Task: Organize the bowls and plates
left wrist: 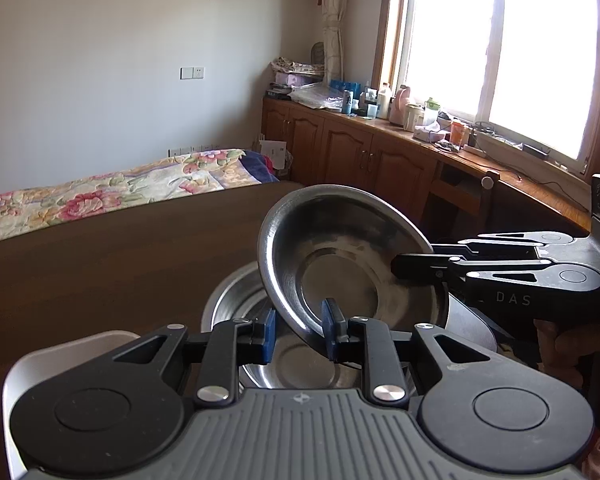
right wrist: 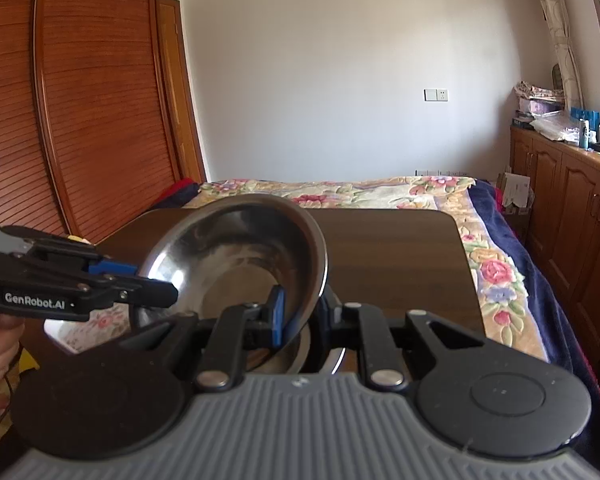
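With both grippers' fingers pinching the tilted round stainless-steel bowl (left wrist: 352, 256), left gripper (left wrist: 300, 330) near rim, right gripper (right wrist: 300, 312) opposite, level it over the lower steel bowl (left wrist: 240, 304) before releasing.

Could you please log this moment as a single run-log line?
right gripper: jaws shut on tilted steel bowl rim | left gripper: jaws straddle rim, grip unclear | below: second steel bowl on table
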Demonstrator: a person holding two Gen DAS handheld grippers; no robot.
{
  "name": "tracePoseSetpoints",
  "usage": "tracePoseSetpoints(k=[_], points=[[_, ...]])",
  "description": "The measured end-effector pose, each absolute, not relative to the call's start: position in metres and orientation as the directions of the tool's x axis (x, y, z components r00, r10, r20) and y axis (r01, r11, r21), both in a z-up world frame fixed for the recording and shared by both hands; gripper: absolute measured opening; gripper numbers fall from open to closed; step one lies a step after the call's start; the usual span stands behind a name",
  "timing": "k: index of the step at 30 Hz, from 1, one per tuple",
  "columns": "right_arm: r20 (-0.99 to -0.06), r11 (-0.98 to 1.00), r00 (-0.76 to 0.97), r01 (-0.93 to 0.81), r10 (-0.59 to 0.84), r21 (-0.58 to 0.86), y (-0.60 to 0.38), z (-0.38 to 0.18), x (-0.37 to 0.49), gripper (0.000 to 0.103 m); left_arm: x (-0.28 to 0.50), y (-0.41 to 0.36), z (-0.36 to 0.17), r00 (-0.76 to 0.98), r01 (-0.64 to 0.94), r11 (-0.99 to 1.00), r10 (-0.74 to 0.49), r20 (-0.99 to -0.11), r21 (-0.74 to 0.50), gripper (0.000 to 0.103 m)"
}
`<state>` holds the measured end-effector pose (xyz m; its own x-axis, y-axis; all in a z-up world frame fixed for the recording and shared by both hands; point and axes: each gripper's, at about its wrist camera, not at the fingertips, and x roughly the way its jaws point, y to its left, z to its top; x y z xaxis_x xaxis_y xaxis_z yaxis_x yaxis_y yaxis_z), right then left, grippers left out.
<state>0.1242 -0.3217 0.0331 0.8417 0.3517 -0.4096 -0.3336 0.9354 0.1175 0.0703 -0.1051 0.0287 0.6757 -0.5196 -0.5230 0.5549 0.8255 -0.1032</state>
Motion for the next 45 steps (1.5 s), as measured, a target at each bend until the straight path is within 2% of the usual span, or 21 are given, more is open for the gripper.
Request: tracePoseSetpoints(k=[9,15,27,32,37,45], points=[[-0.417,0.931,0.832,-0.335,0.366,0.149,-0.318,0.025,0.118,0.020,0.058,-0.102,0.021,0.696,0.543,0.835,-0.508,-0.508,-0.091,0.025],[-0.436,0.932,0.824,-0.334,0.363,0.143,-0.311,0.021,0.123,0.020,0.065,-0.100,0.010,0.692,0.520,0.848,-0.492,-0.528,-0.108,0.025],[-0.475,0.938,0.814,-0.338,0.335,0.082,-0.300,0.013,0.123,0.020,0.068,-0.102,0.000,0.693,0.500,0.862,-0.459,-0.556,-0.088,0.025],[-0.483,0.939,0.816,-0.343,0.318,0.038,-0.293,0.012,0.122,0.022,0.068,-0.104,0.000,0.696,0.498,0.863,-0.457,-0.554,-0.086,0.033],[-0.482,0.938,0.825,-0.346,0.295,-0.017,-0.286,0.012,0.120,0.022,0.067,-0.102,0.001,0.703,0.497,0.864,-0.459,-0.544,-0.086,0.049],[-0.467,0.935,0.838,-0.349,0.284,-0.057,-0.284,0.014,0.120,0.023,0.062,-0.098,0.001,0.712,0.485,0.867,-0.467,-0.525,-0.114,0.056]])
